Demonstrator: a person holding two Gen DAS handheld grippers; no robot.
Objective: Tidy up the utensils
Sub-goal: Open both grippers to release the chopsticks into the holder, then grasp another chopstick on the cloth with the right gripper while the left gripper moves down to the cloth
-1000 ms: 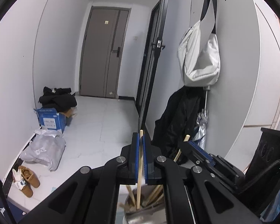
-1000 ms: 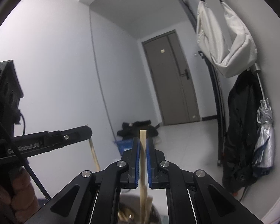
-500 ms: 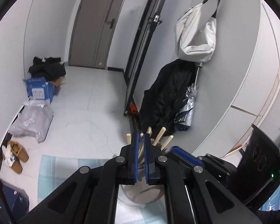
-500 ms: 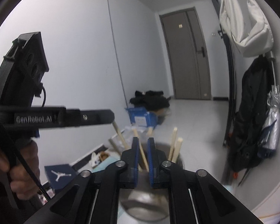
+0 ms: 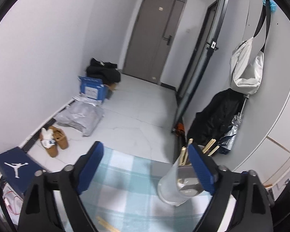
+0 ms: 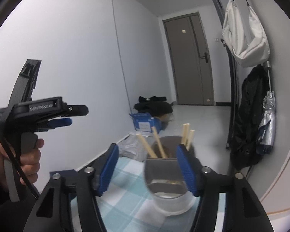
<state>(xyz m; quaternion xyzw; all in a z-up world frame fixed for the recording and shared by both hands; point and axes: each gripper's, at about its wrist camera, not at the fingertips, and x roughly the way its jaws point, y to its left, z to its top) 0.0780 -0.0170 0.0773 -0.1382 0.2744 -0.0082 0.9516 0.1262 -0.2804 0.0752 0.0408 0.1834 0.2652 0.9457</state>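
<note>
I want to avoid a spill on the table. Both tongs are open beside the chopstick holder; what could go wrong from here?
1. The right tongs have one blue pad right at the holder rim; pulling back sideways may tip it.
2. The chopsticks lean outward at different angles, so a passing finger might snag one.
3. Loose chopsticks lie at the near cloth edge under the left tongs and might be knocked off.

chopsticks (image 6: 158,145) in cup (image 6: 167,187), cup on tablecloth (image 6: 125,199)
</note>
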